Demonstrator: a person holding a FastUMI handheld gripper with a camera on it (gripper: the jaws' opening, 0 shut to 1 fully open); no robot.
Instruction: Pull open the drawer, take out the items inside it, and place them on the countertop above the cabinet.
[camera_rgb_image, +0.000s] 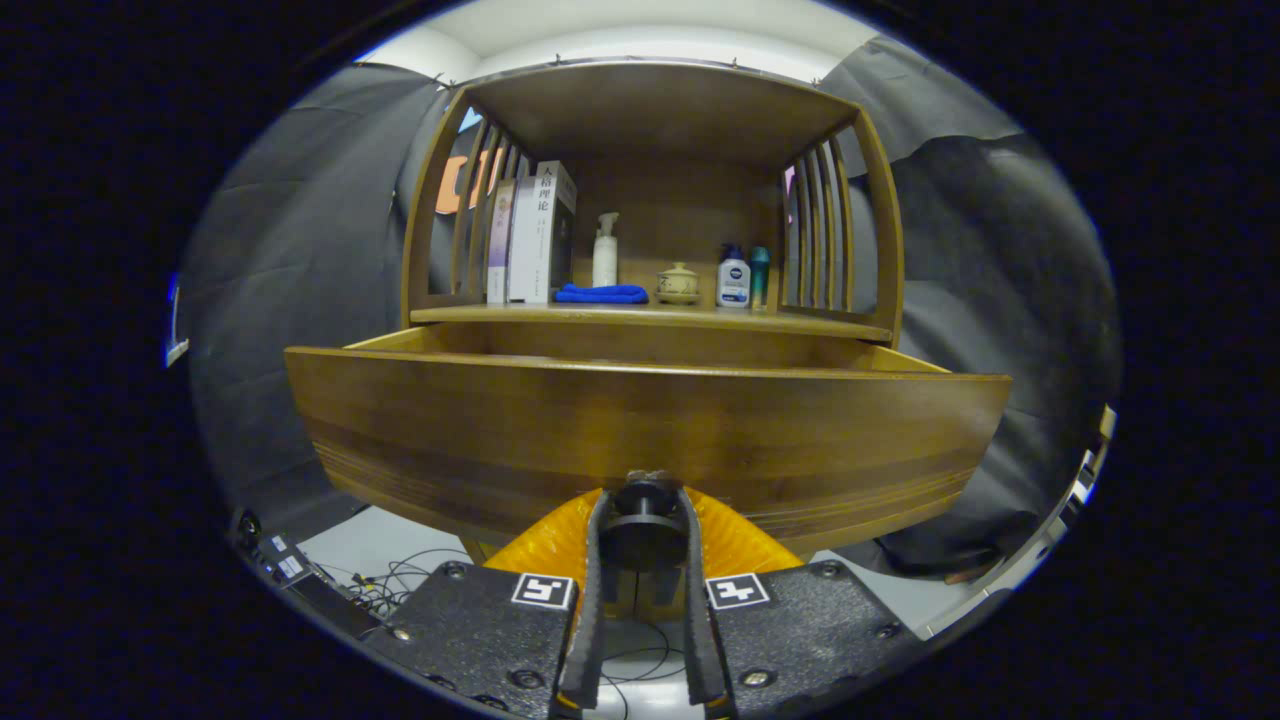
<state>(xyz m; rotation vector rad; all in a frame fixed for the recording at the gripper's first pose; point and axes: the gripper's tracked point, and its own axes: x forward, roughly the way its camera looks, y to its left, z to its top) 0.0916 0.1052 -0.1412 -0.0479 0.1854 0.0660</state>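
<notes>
Gripper view: the gripper (642, 500) has its two fingers pinched onto the dark round knob (641, 522) at the lower middle of the drawer front, one finger pressing each side of it. Drawer (640, 420) of the wooden cabinet is pulled out toward the camera; its front panel stands well forward of the cabinet body and the side walls show behind it. Drawer interior is hidden by the front panel from this low angle, so contents cannot be told. Countertop (650, 314) sits just above and behind the open drawer, under the cabinet's slatted upper frame. Along its back, from the left end: upright books (530, 235), a white pump bottle (605, 252), a folded blue cloth (602, 293) lying near the front edge, a small lidded ceramic jar (678, 283) at the middle, then a white bottle with blue cap (733, 277) touching or just beside a teal bottle (760, 272) toward the right end. Cables (400, 580) lie on the floor below the drawer's left corner.
</notes>
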